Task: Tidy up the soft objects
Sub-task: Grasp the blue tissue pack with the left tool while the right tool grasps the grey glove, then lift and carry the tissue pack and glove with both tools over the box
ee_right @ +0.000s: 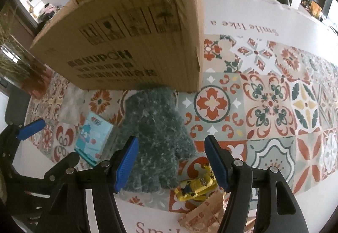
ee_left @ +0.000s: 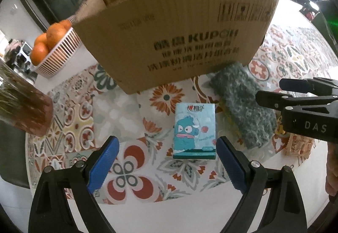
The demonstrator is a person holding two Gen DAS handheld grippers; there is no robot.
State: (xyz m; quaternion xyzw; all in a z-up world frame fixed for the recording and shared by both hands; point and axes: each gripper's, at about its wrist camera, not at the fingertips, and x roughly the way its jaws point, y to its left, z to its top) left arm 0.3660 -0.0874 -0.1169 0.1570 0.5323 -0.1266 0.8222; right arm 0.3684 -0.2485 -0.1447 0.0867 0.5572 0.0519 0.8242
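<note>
Tissue pack (ee_left: 194, 130) lies between the gaping left claw's (ee_left: 166, 166) fingers.

The brown corrugated cardboard box (ee_left: 175, 28) is showing a matt, ribbed paper face, while the shaggy grey-green knitted cloth (ee_right: 152, 138) is looking fuzzy and rough. The light-blue cartoon tissue pack (ee_left: 194, 130) is glinting in glossy plastic wrap, and the patterned tile-print cover (ee_right: 264, 106) on the desk is lying smooth with a slight sheen.
</note>
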